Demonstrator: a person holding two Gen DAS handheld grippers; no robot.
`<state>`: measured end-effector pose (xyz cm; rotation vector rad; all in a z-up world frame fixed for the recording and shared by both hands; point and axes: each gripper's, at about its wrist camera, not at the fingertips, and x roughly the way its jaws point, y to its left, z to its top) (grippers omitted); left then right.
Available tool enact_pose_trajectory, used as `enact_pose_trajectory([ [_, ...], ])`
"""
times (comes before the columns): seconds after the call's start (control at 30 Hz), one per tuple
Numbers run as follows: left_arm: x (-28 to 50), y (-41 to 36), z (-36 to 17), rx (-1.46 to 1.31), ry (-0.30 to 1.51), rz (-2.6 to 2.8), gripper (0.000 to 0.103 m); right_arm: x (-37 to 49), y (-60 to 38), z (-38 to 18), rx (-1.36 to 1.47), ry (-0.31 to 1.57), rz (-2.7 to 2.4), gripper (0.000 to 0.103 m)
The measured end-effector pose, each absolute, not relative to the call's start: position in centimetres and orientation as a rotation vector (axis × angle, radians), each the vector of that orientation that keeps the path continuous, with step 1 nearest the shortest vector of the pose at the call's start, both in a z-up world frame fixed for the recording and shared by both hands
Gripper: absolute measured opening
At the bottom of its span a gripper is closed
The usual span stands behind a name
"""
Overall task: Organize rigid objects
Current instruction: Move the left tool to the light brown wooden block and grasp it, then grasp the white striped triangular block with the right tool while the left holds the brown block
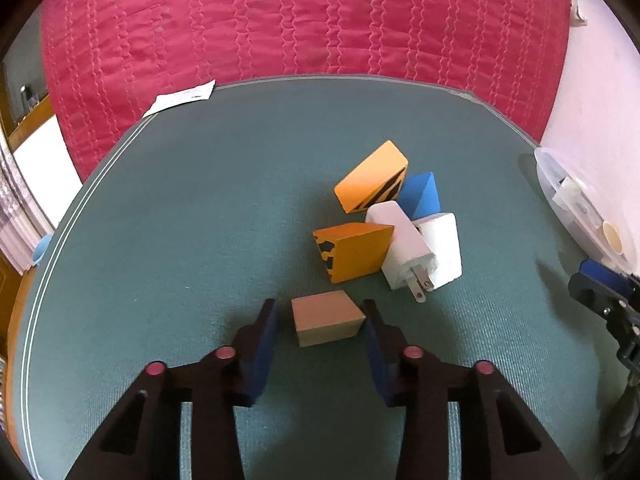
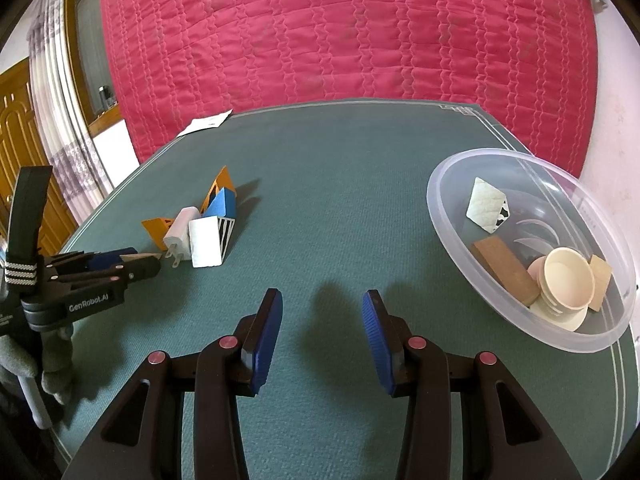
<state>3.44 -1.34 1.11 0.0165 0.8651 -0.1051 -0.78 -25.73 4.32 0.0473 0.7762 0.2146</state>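
My left gripper [image 1: 320, 320] is open with a tan wooden block [image 1: 326, 320] between its blue pads on the green mat; whether the pads touch it I cannot tell. Beyond it lie two orange patterned blocks [image 1: 354, 254] [image 1: 370, 178], a blue block [image 1: 420, 196], a white block [image 1: 442, 248] and a white plug adapter [image 1: 400, 250]. My right gripper [image 2: 322, 316] is open and empty above bare mat. The clear plastic bowl [image 2: 444, 184] at the right holds a white patterned block [image 2: 486, 210], tan blocks and cream cups [image 2: 568, 276]. The left gripper shows in the right wrist view [image 2: 138, 264].
A white paper card [image 1: 182, 98] lies at the mat's far left corner. A red quilted backdrop [image 1: 300, 20] stands behind the table. The bowl's rim [image 1: 544, 168] and the right gripper [image 1: 600, 284] show at the right edge of the left wrist view.
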Motion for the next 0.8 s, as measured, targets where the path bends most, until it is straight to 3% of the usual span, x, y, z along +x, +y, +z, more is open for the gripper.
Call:
enact_pose_trajectory([
  [0.03,3.4,-1.2,1.1,0.006,0.865,-0.106,0.033,-0.9,-25.6,4.2,0.048,0.78,0.22,0.043],
  [0.8,0.6,1.4,3.4,-0.006,0.757,-0.08,0.033,6.1,-15.1,2.4,-0.004,0.916,0.378,0.044],
])
